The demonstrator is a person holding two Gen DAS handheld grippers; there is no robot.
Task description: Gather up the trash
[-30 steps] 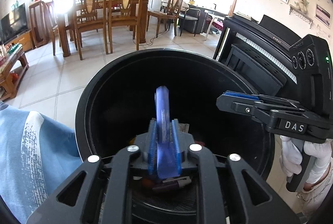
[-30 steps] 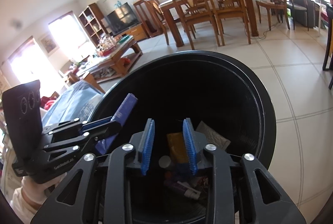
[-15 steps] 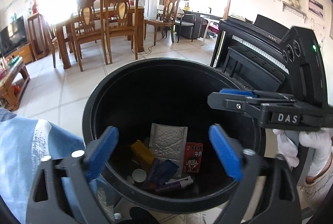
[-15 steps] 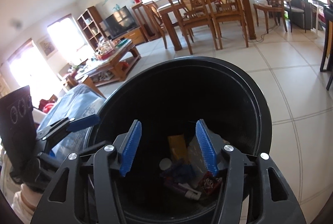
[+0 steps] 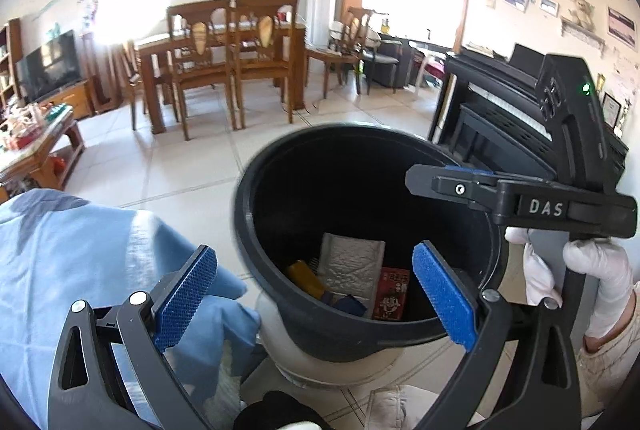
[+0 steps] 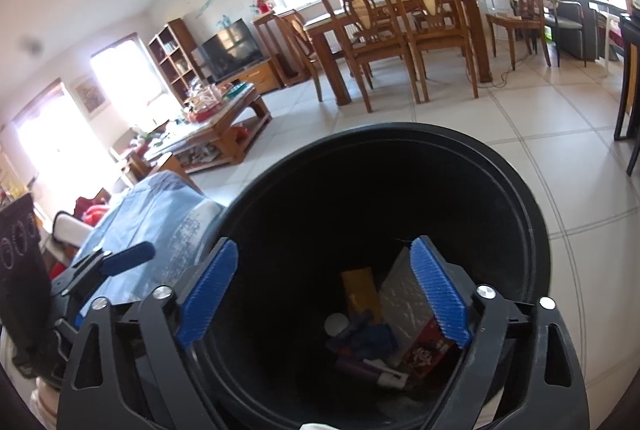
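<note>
Below both grippers stands a black trash bin [image 6: 532, 206] on the tiled floor [image 5: 192, 166], and the trash lies at its bottom. The left gripper [image 5: 316, 294] has its jaws spread wide with nothing between the blue pads [image 5: 186, 296]; the bin is ahead of it and a little to the right, so only the right pad hangs over the rim. The right gripper [image 6: 324, 294] is directly above the bin's mouth, its jaws are opening and they hold nothing. Seen between its pads, deep inside, are a yellow packet [image 6: 360, 290], a silver padded envelope [image 6: 404, 298], a red snack wrapper [image 6: 428, 350], a dark blue piece [image 6: 372, 338] and a small purple tube [image 6: 368, 370] (all resting loose on the bottom). A hand in a white glove [image 5: 600, 270] grips the right gripper's handle. Light blue cloth [image 5: 80, 250] lies just beside the bin on the left.
</note>
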